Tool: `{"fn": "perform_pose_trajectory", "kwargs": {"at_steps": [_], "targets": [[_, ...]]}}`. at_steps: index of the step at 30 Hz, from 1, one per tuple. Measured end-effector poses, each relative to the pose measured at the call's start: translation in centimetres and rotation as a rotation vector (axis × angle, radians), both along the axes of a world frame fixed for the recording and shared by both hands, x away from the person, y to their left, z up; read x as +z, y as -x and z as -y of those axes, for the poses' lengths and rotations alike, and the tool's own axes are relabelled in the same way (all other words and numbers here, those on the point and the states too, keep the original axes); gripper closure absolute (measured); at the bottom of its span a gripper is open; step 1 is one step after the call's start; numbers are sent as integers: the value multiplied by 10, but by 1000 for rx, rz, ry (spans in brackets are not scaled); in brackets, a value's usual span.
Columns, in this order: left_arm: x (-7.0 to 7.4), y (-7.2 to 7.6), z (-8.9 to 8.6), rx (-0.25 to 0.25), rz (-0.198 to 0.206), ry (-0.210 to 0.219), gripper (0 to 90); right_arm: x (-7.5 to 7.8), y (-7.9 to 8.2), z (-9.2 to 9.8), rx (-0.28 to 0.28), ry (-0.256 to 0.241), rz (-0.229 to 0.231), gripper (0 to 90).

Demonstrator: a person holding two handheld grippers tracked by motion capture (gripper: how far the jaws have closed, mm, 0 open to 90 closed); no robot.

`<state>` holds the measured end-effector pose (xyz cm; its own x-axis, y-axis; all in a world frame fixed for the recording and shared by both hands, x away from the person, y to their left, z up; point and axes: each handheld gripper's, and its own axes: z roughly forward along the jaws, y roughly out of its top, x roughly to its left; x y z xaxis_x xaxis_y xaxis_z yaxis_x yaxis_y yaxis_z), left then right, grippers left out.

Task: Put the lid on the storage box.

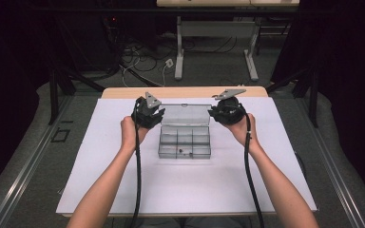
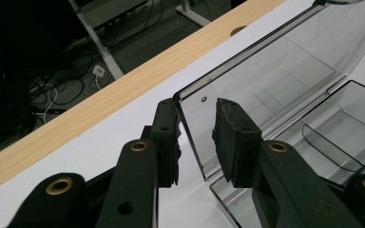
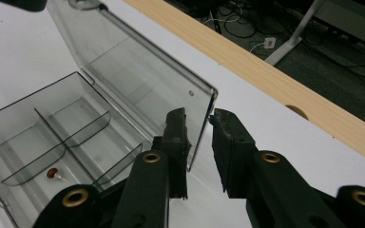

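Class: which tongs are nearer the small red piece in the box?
Right. The right tongs straddle the lid edge above the red piece; the left tongs straddle the opposite edge.

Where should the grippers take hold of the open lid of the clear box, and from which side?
Best at the lid's two side edges, one gripper on each. The lid stands raised behind the compartments, so its thin ends are free. The left gripper and the right gripper already straddle those edges from outside, coming in from the left and the right end. The fingers should probably pinch the flat wall near the upper corners.

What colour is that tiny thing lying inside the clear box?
Reddish-brown: the small bead in the clear box, best seen in the right gripper view.
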<state>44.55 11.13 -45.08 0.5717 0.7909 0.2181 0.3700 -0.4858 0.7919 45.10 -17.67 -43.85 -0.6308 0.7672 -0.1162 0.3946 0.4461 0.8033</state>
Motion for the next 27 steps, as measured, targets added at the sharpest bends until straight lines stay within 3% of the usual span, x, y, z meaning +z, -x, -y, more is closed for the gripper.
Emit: {"fn": "perform_pose_trajectory", "kwargs": {"at_steps": [11, 18, 27], "targets": [[-1, 1, -2, -18, 8, 0, 703, 2, -3, -6, -9, 9, 2, 803], [-1, 7, -5, -40, -9, 15, 703, 2, 5, -6, 4, 24, 6, 811], [-5, 18, -7, -72, 2, 8, 703, -3, 16, -5, 25, 43, 12, 818]]}}
